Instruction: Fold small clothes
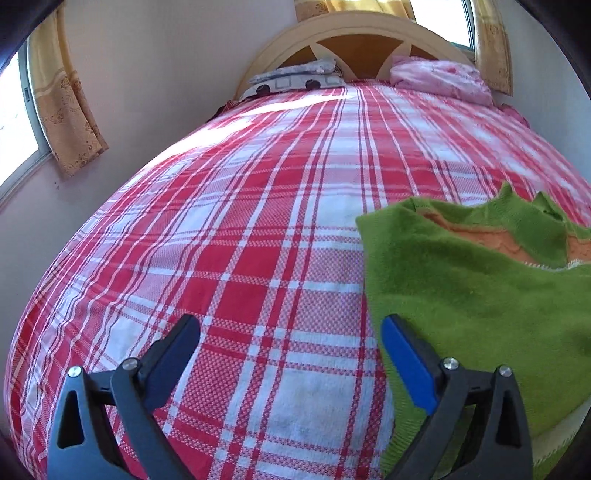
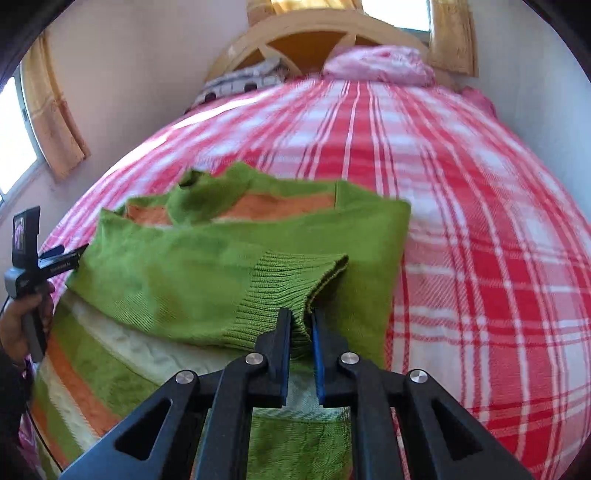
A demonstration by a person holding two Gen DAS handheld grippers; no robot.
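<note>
A small green sweater [image 2: 207,266] with orange and cream stripes lies on the red-and-white checked bedspread [image 2: 480,236]. One sleeve is folded across the body, its ribbed cuff [image 2: 284,288] pointing toward me. My right gripper [image 2: 301,321] is shut on that cuff's edge, the knit pinched between the black and blue pads. In the left wrist view the sweater [image 1: 472,288] fills the lower right. My left gripper [image 1: 291,332] stands wide open at its left edge, the blue right finger [image 1: 406,362] over the green knit, nothing gripped. The left gripper also shows at the far left of the right wrist view [image 2: 55,258].
A wooden headboard [image 1: 362,33] stands at the far end, with a grey patterned pillow [image 1: 295,79] and a pink bundle [image 1: 439,79] before it. Walls and curtained windows [image 1: 62,107] flank the bed. A hand [image 2: 18,317] holds the left gripper's handle.
</note>
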